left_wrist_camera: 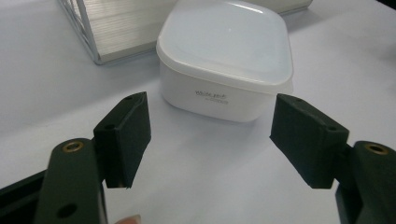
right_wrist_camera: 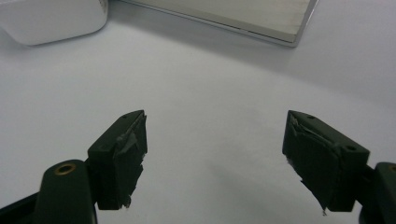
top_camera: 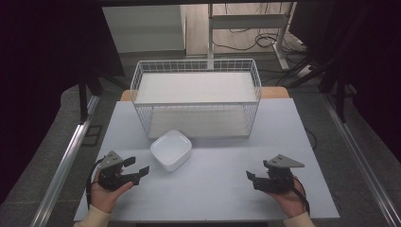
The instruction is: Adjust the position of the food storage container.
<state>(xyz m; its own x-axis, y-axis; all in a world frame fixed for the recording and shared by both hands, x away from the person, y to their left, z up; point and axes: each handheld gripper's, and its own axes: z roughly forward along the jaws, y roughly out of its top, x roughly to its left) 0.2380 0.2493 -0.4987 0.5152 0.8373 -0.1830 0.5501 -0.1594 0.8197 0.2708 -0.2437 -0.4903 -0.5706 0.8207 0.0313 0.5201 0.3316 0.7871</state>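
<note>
Your left claw (top_camera: pixel 134 171) gapes empty, aimed at the white lidded container (top_camera: pixel 171 149) on the worktop (top_camera: pixel 222 198) just before the wire basket (top_camera: pixel 196 97). Your right claw (top_camera: pixel 257 181) idles open. You're approaching; next, straddle the container squarely, then close.

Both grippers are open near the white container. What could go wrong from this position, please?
1. The white container looks about as wide as the open left gripper, so a jaw might push it instead of gripping it.
2. Its lid and walls look smooth and could slip.
3. The wire basket stands just behind; a push may slide the container against it.
</note>
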